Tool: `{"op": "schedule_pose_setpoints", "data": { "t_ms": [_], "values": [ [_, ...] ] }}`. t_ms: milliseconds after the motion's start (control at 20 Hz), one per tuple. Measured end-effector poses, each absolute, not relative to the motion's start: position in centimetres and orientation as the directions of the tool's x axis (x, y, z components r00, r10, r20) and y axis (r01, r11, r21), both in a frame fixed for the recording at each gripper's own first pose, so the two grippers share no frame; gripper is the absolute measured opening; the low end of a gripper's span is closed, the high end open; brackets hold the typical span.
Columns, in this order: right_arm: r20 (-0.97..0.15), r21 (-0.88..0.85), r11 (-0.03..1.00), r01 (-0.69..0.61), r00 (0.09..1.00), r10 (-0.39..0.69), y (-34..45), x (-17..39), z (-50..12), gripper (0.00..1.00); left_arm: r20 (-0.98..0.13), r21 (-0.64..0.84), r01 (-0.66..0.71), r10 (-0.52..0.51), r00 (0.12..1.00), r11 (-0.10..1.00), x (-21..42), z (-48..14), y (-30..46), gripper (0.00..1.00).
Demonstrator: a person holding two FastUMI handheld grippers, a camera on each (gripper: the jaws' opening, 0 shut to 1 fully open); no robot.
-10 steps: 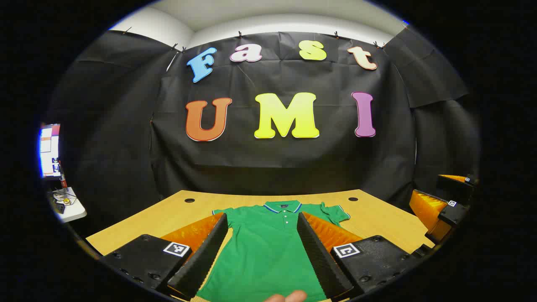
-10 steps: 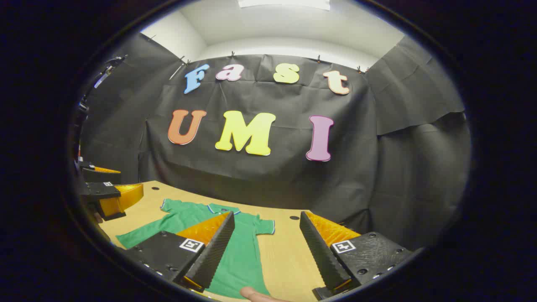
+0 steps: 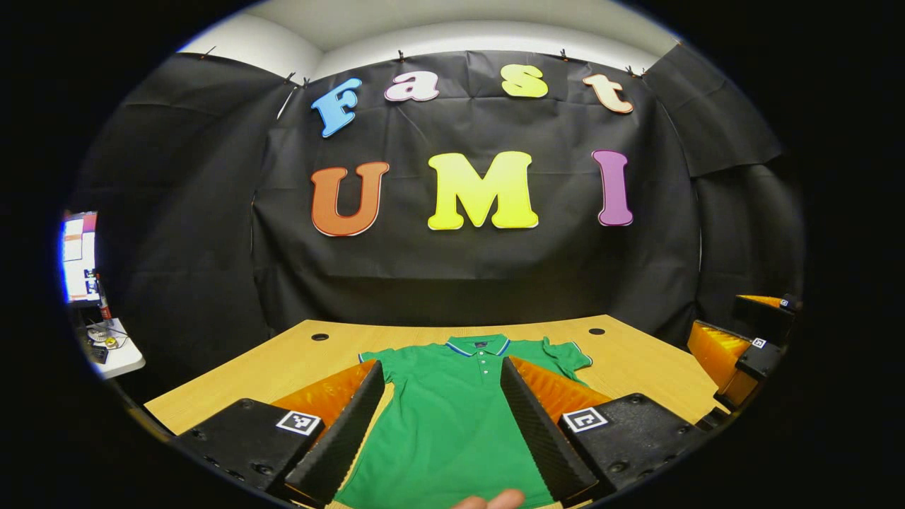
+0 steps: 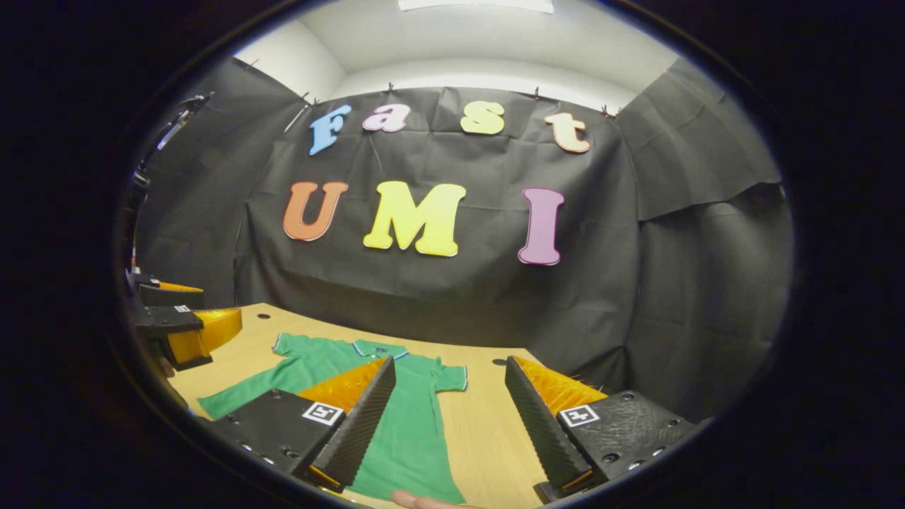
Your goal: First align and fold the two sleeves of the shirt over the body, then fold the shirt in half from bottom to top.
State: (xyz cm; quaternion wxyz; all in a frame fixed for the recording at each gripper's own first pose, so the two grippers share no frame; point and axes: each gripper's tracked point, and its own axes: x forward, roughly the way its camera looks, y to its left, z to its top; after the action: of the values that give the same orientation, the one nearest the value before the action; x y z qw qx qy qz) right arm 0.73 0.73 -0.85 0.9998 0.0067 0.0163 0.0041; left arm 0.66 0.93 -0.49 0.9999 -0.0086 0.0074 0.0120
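1. In the left gripper view the left tongs [image 3: 442, 375] cover both flanks of the green polo shirt [image 3: 452, 424]; its hem runs off the bottom edge.
2. In the right gripper view the right tongs [image 4: 449, 375] hide part of the shirt's chest.
3. A fingertip [image 3: 491, 500] is cut off by the bottom edge.
4. The monitor [image 3: 79, 258] at far left is too blurred to make out.

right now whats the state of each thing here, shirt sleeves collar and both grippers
shirt: flat on the table, front up, unfolded
sleeves: spread out, not folded in
collar: at the far end, placket buttoned
left gripper: open above the shirt
right gripper: open, holding nothing
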Motion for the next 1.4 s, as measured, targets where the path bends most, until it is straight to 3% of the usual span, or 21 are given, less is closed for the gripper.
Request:
{"op": "schedule_pose_setpoints", "data": {
  "t_ms": [500,900,1100,1150,1200,1400],
  "values": [
    [-0.048,0.008,1.0,-0.001,0.999,0.001,0.8,1.4,-2.1,0.95,-0.041,-0.077,-0.073,0.07,0.997,0.994,1.5,-1.2,2.6,1.0],
    [-0.082,0.035,0.999,-0.001,0.997,0.004,0.3,3.3,-4.6,0.95,-0.044,-0.043,-0.06,0.058,0.997,0.997,2.9,-2.0,2.6,1.0],
    [-0.07,0.045,0.999,0.012,0.998,-0.009,-0.7,5.5,-4.9,0.95,-0.056,-0.007,-0.071,0.07,0.996,0.997,4.1,-3.3,2.6,1.0],
    [-0.068,0.044,0.999,0.019,0.998,-0.016,-1.1,6.5,-4.9,0.95,-0.054,0.001,-0.07,0.07,0.996,0.998,4.5,-3.5,2.6,0.94],
    [-0.067,0.039,0.999,0.025,0.997,-0.023,-1.6,7.6,-4.9,0.95,-0.049,0.005,-0.067,0.067,0.997,0.998,4.8,-3.6,2.5,1.0],
    [-0.051,-0.002,0.998,0.062,0.997,-0.062,-4.1,13.3,-4.7,0.96,-0.048,-0.004,-0.062,0.062,0.997,0.998,6.0,-4.6,2.4,1.0]
  ]
}}
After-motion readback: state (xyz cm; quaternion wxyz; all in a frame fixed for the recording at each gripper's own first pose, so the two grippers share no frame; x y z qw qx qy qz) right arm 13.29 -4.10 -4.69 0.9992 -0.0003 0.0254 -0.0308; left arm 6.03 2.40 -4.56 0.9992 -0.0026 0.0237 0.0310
